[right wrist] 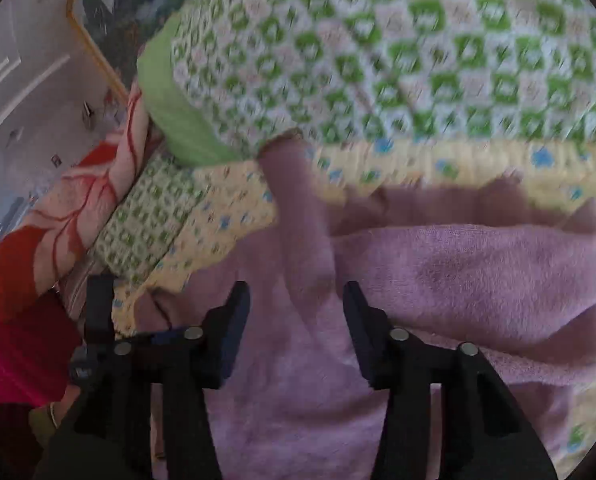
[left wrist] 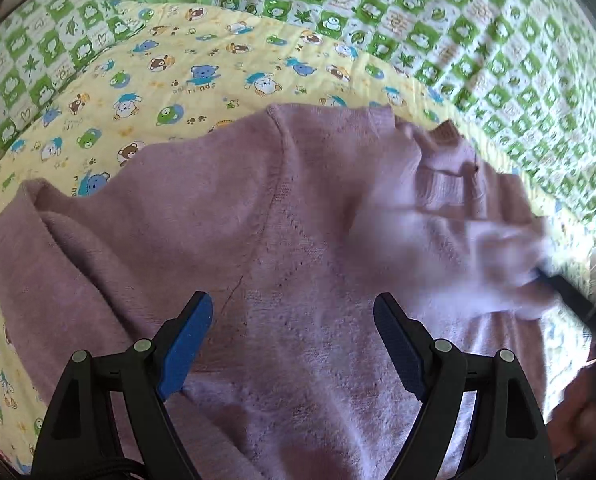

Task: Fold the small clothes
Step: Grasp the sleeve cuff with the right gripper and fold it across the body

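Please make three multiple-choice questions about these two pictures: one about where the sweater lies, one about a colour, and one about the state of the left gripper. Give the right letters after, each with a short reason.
1. Where does the pink sweater lie?
A. on the yellow animal-print sheet
B. on a wooden floor
C. inside a basket

2. What colour are the pads on the fingers of the left gripper?
A. red
B. blue
C. white

3. In what state is the left gripper?
A. shut on the sweater
B. shut on nothing
C. open, above the sweater

Answers:
1 A: the yellow animal-print sheet shows around the sweater's upper and left edges, with the green checked blanket beyond it.
2 B: both finger pads are blue in the left wrist view.
3 C: the fingers stand wide apart with only knit fabric visible between them, none pinched.
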